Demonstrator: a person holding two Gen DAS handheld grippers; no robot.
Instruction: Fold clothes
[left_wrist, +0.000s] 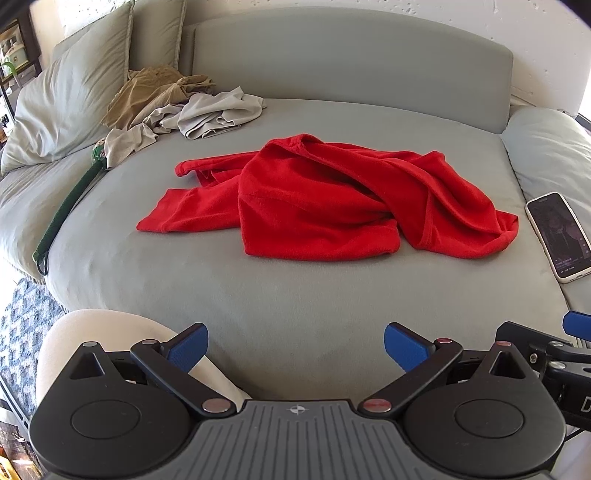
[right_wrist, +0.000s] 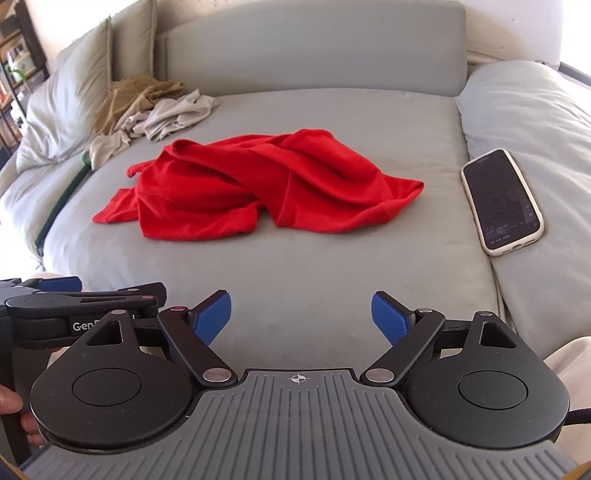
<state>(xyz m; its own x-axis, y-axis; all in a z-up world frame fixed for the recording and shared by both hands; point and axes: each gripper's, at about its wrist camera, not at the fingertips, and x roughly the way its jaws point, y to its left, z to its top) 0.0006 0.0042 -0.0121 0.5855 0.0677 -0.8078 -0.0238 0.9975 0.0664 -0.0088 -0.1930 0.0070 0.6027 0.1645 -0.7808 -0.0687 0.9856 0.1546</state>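
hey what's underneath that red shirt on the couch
The crumpled red shirt lies directly on the grey seat cushion, which shows bare all around it. Whether anything small sits beneath its bunched folds cannot be seen, since the fabric covers that patch.

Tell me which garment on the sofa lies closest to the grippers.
The red garment, crumpled mid-seat; the tan garment and grey garment sit farther back.

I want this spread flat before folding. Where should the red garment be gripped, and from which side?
Probably take the red garment at its flat sleeve-like flap, lower left, coming in low from the near side with the left hand-held gripper. That edge lies thin on the sofa cushion, while the middle is bunched.
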